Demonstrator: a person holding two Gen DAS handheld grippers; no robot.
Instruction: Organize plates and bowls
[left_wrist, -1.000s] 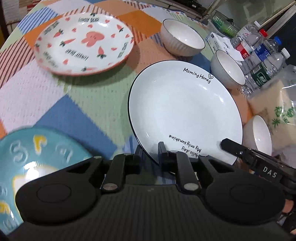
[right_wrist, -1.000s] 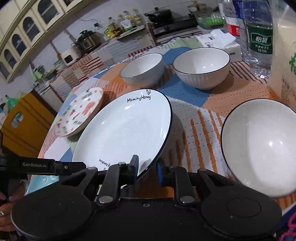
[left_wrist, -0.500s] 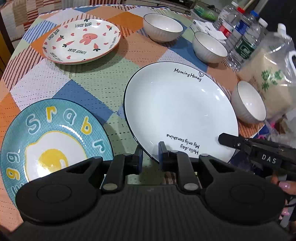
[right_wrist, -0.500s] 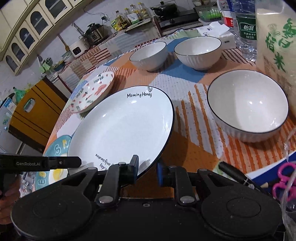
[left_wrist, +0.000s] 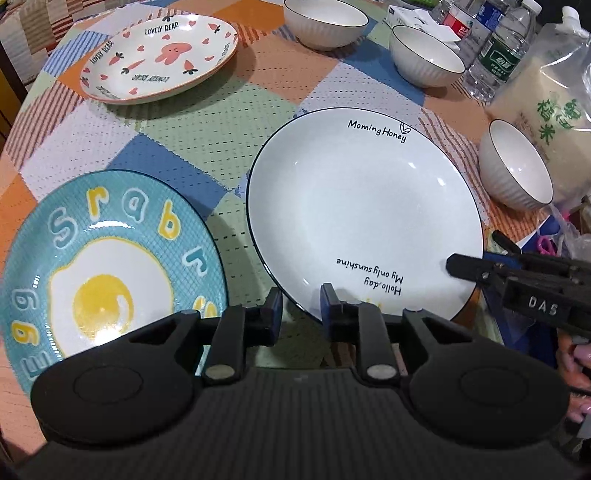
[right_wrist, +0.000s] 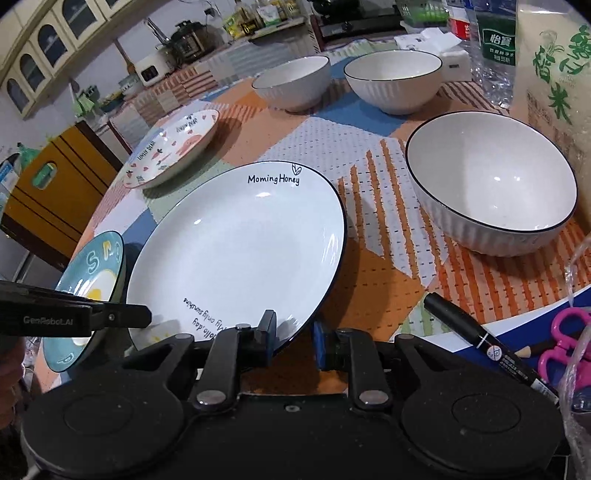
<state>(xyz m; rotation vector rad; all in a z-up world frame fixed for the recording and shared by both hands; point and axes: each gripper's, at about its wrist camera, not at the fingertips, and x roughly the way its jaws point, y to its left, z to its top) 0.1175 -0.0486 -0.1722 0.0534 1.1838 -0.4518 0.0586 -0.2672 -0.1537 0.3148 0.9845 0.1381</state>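
A large white plate (left_wrist: 364, 210) with a dark rim and "Morning Honey" lettering lies on the patchwork tablecloth; it also shows in the right wrist view (right_wrist: 236, 254). My left gripper (left_wrist: 301, 314) and my right gripper (right_wrist: 293, 341) both straddle its near rim with a gap between jaws and rim. A teal fried-egg plate (left_wrist: 107, 266) lies at the left. A pink rabbit plate (left_wrist: 160, 55) sits far left. Three white ribbed bowls (right_wrist: 491, 184) (right_wrist: 393, 79) (right_wrist: 291, 83) stand at the right and back.
Water bottles (left_wrist: 498, 51) and a rice bag (left_wrist: 543, 110) stand at the table's right edge. A black marker (right_wrist: 480, 339) and pink scissors (right_wrist: 565, 350) lie near the right front. A yellow cabinet (right_wrist: 55, 188) stands beyond the table's left side.
Both grippers have drawn back toward the table's near edge with the white plate's rim between their jaws. The teal egg plate has come fully into the left view.
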